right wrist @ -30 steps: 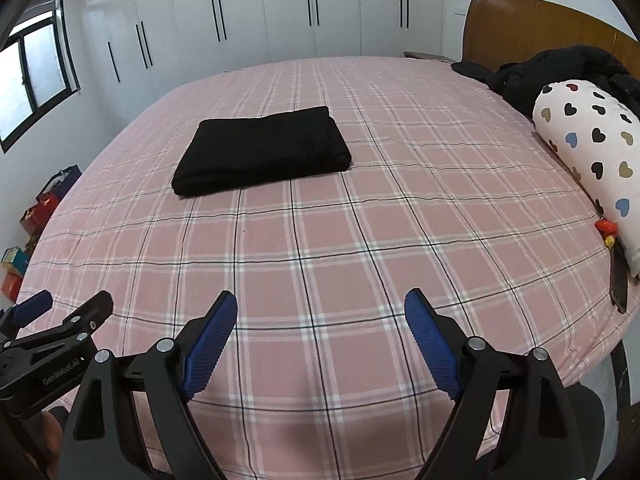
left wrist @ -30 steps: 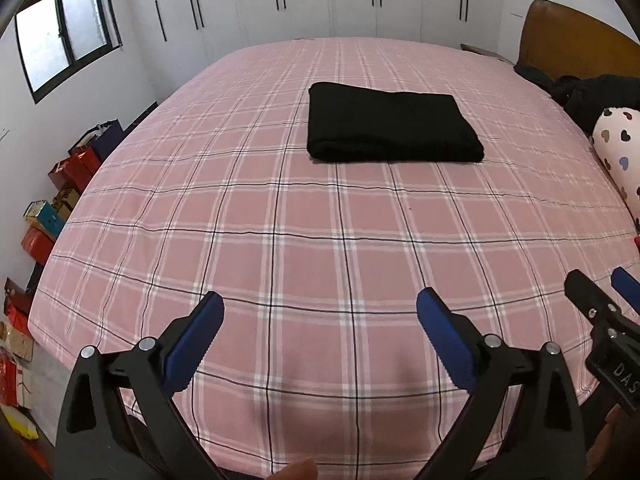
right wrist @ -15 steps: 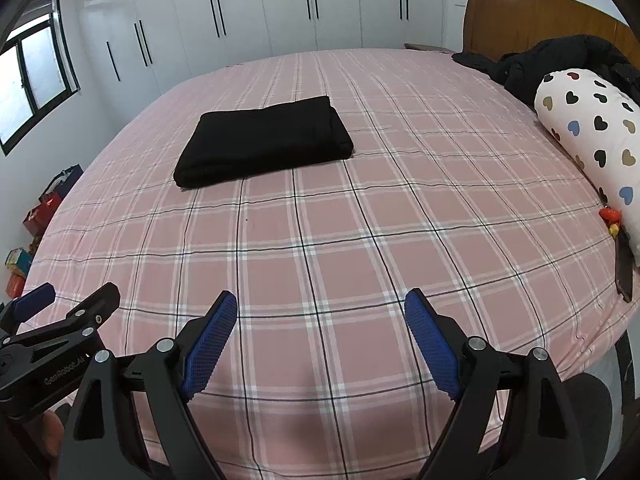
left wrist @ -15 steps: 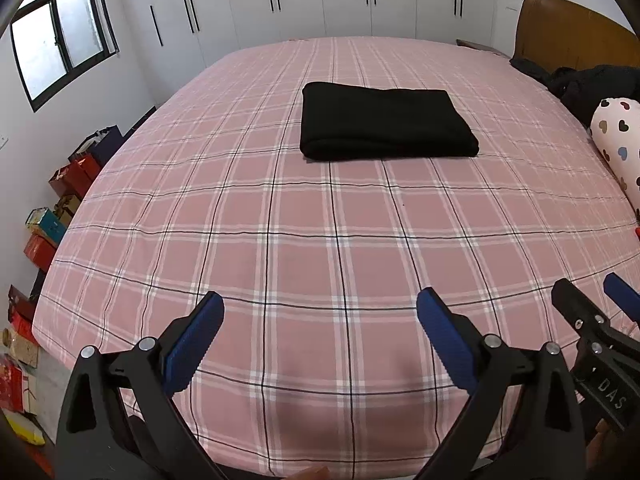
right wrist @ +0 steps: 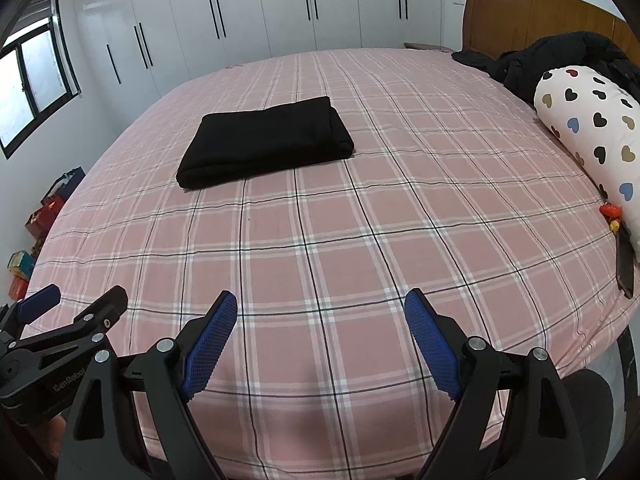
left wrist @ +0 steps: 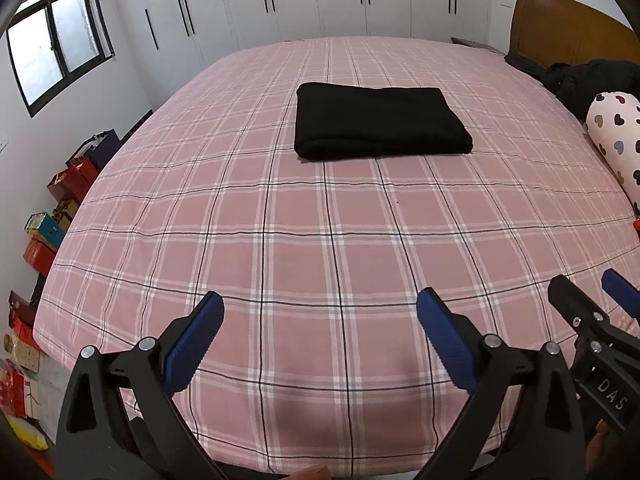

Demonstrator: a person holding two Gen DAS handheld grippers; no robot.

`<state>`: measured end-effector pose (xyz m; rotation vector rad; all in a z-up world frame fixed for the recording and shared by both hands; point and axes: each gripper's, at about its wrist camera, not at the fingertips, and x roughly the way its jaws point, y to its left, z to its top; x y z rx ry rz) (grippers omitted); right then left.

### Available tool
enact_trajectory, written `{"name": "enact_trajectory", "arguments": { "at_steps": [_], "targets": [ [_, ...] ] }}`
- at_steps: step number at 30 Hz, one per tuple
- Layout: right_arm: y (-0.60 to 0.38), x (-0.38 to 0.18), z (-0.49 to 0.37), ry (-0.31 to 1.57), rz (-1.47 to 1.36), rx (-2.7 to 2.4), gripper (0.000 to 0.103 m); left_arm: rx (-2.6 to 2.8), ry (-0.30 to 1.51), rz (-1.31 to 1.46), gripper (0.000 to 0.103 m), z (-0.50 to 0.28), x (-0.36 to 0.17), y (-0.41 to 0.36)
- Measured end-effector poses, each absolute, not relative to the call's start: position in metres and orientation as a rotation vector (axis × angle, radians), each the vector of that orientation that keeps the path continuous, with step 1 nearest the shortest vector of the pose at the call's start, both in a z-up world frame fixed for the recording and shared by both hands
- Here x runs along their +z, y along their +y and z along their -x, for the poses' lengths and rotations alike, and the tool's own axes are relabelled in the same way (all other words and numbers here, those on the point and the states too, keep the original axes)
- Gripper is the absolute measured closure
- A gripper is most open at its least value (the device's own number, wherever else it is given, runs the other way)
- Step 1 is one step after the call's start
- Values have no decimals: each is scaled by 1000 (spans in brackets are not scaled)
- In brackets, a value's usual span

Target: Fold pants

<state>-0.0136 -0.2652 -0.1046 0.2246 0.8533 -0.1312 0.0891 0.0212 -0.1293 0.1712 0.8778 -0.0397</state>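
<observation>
Showing phone (right wrist: pixel 625 268): right view only.

Black plastic tongs (left wrist: pixel 320 340) (right wrist: pixel 320 344), blue textured pads (right wrist: pixel 208 344), silver screws, white lettering.

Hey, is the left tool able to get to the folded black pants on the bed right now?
Probably yes. The left tool is open and empty, and only bare pink plaid bedsheet lies between it and the folded black pants. It would need a forward reach across the bed.
</observation>
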Motion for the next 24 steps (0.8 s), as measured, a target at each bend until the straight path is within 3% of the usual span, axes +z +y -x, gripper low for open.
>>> {"name": "enact_trajectory", "arguments": {
  "at_steps": [24],
  "targets": [
    [-259, -103, 18, 850, -220, -123, 19, -47, 876, -187, 9, -83, -126, 17]
  ]
}}
